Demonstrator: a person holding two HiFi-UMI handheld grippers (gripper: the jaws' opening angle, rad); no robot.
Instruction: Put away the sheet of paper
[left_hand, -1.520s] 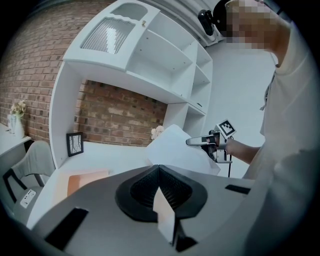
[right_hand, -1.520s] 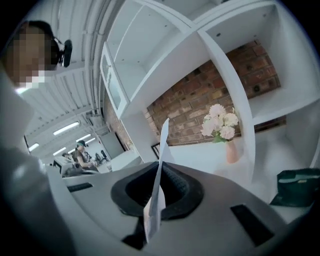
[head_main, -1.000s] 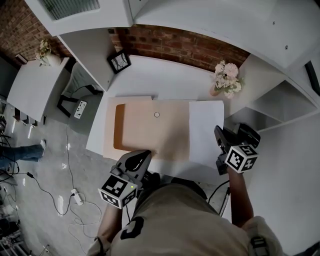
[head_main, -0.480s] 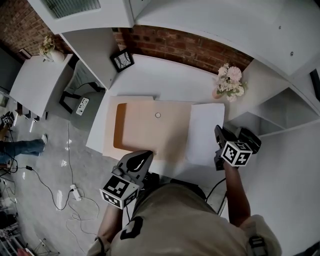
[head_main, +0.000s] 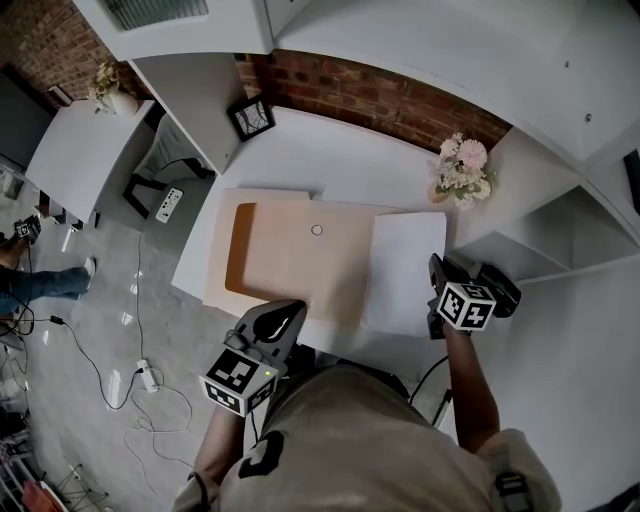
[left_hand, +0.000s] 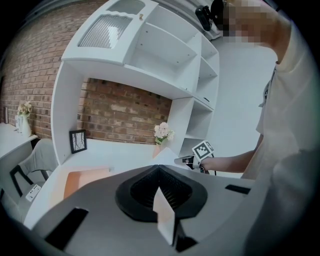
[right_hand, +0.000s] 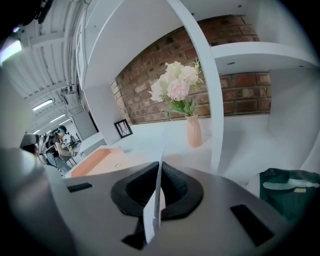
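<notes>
1. Right gripper (head_main: 438, 272): the jaws are clenched on the sheet of paper (head_main: 405, 270). The right gripper view shows the sheet's white edge standing upright in the slot between the jaws. The grip sits on the sheet's right-hand edge. This leaves the opposite edge free to lead, and most of the sheet lies flat on the white desk (head_main: 300, 150).

2. Left gripper (head_main: 290, 308): the jaws are closed on a thin pale edge, visible between them in the left gripper view. Going by the head view, this is the near edge of the tan envelope (head_main: 300, 265). The likely purpose is to pin the envelope so it cannot slide while the sheet is fed in from the side.

3. Envelope: it lies flat with its round fastener (head_main: 316, 230) facing up and a darker brown strip along its left end. Its right end faces the sheet.

4. Sheet position: its left edge meets the envelope's right end. Whether it has entered the envelope or only overlaps it cannot be determined.

5. Clearance: the vase of flowers (head_main: 458, 170) stands behind the sheet, apart from it and outside the feed path.

6. Next step, as judged: move the sheet leftward and low, keeping it flat so that it does not buckle.
</notes>
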